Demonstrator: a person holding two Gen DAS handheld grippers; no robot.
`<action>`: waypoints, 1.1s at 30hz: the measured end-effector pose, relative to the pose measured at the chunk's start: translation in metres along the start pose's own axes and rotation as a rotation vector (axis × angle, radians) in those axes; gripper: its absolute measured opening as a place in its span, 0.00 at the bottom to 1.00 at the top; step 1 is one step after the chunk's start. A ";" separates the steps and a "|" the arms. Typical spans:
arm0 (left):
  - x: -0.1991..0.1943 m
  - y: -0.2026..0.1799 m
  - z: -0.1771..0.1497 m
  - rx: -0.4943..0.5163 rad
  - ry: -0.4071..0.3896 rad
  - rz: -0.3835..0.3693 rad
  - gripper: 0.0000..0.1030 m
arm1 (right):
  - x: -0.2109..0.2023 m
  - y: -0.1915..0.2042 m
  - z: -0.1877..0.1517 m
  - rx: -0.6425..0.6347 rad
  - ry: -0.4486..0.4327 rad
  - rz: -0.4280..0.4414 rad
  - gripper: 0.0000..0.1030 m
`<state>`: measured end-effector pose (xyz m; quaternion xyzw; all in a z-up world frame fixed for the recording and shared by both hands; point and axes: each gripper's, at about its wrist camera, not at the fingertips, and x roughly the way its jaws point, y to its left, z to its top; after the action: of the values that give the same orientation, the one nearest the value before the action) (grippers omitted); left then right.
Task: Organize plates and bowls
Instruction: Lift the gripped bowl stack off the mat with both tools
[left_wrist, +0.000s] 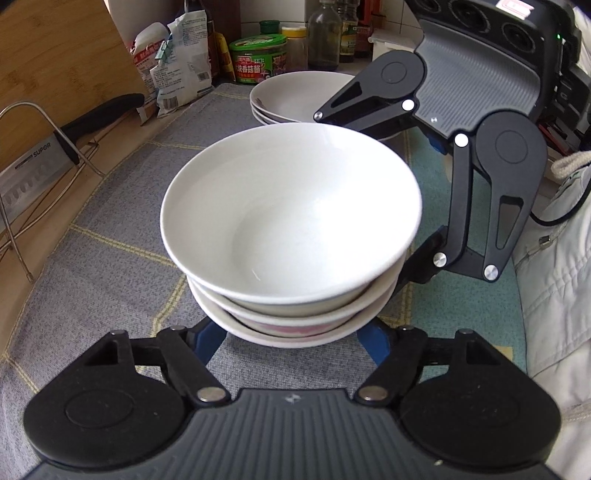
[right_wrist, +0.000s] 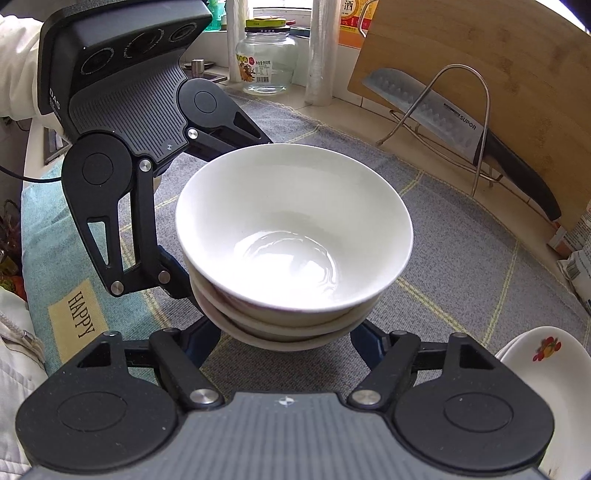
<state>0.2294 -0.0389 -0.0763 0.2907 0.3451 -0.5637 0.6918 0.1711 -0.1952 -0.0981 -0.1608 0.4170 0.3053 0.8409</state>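
A stack of three white bowls (left_wrist: 291, 206) sits on the grey checked mat (left_wrist: 110, 229), seen from the other side as the bowl stack (right_wrist: 295, 229). My left gripper (left_wrist: 291, 334) is shut on the stack, its blue fingers (left_wrist: 208, 341) pressed against the bottom bowl on both sides. From the opposite side, my right gripper (right_wrist: 286, 338) is shut on the same stack, its blue fingers (right_wrist: 203, 341) tucked under the lowest rim. Each gripper shows in the other's view: the right gripper (left_wrist: 421, 206), the left gripper (right_wrist: 192, 214). All fingertips are hidden under the bowls.
A second pile of shallow white dishes (left_wrist: 295, 96) stands behind; a flower-printed dish (right_wrist: 546, 369) lies at the near right. A cleaver (right_wrist: 443, 114) on a wire rack, a wooden board (right_wrist: 498, 55), jars (right_wrist: 266, 55) and packets (left_wrist: 173, 62) line the counter's back.
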 end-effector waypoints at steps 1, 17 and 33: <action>0.001 0.001 0.000 0.008 0.002 0.000 0.75 | 0.000 0.000 0.000 -0.003 0.001 -0.002 0.79; 0.004 0.007 0.004 0.028 0.015 -0.031 0.77 | -0.002 -0.001 0.001 -0.022 0.019 0.004 0.79; 0.001 0.005 0.001 0.028 -0.013 -0.023 0.77 | -0.001 0.003 0.006 -0.036 0.049 -0.017 0.79</action>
<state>0.2344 -0.0390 -0.0769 0.2926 0.3363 -0.5783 0.6833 0.1719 -0.1899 -0.0940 -0.1868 0.4305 0.3014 0.8300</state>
